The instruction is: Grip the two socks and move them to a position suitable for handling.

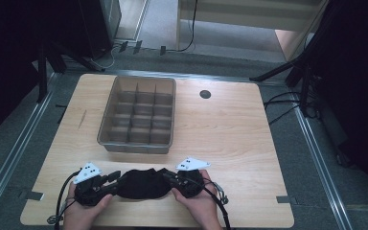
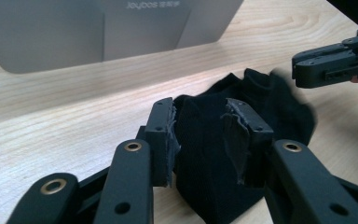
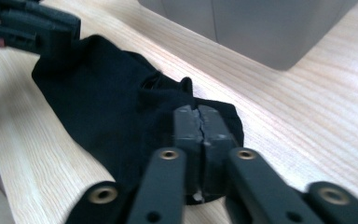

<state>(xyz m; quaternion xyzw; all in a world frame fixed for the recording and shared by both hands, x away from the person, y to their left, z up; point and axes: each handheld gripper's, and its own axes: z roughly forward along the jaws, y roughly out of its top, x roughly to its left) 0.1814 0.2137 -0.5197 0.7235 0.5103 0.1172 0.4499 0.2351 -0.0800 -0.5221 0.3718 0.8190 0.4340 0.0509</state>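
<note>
Pale wood tabletop (image 1: pixel 230 129) carries a black cloth (image 1: pixel 141 184), which lies near the front edge, between the two hands and well short of either side edge. Bare wood stretches to its right and left, and a band of it separates the cloth from the grey tray (image 1: pixel 139 146) behind.

The left tool (image 2: pixel 205 135) points at the cloth's left end with its jaws partly apart; a fold of the black fabric stands between the worn pads (image 2: pixel 170 135), and I cannot tell whether they press on it. The right tool (image 3: pixel 201 126) has its jaws drawn together, pads meeting over the cloth's right end, with the fabric bunched beneath them. In the high view the left tool (image 1: pixel 115 179) and right tool (image 1: pixel 170 177) flank the cloth, each hand resting low by the tabletop's near edge.

Grey floor and dark stands surround the tabletop.
</note>
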